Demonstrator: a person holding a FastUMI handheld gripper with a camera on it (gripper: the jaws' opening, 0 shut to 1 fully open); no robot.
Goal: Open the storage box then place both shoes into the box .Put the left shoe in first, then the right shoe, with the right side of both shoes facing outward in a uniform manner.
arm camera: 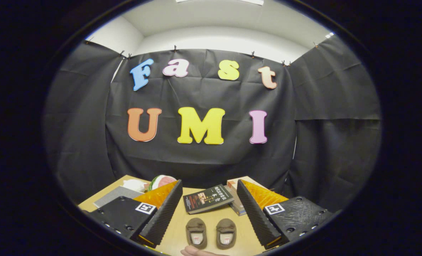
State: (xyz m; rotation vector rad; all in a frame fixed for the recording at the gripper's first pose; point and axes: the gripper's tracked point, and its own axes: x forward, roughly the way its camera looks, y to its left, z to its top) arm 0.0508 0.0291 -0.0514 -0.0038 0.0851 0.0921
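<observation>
gripper (pixel 211 213) fingers wide apart, empty; left shoe (pixel 196 233) and right shoe (pixel 226 233) side by side on bench (pixel 177 227) between them, book (pixel 207 198) beyond

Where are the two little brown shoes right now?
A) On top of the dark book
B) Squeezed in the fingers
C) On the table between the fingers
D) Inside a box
C: the two brown shoes sit side by side on the wooden table, between the open gripper's spread fingers, nearer than the dark book.
</observation>
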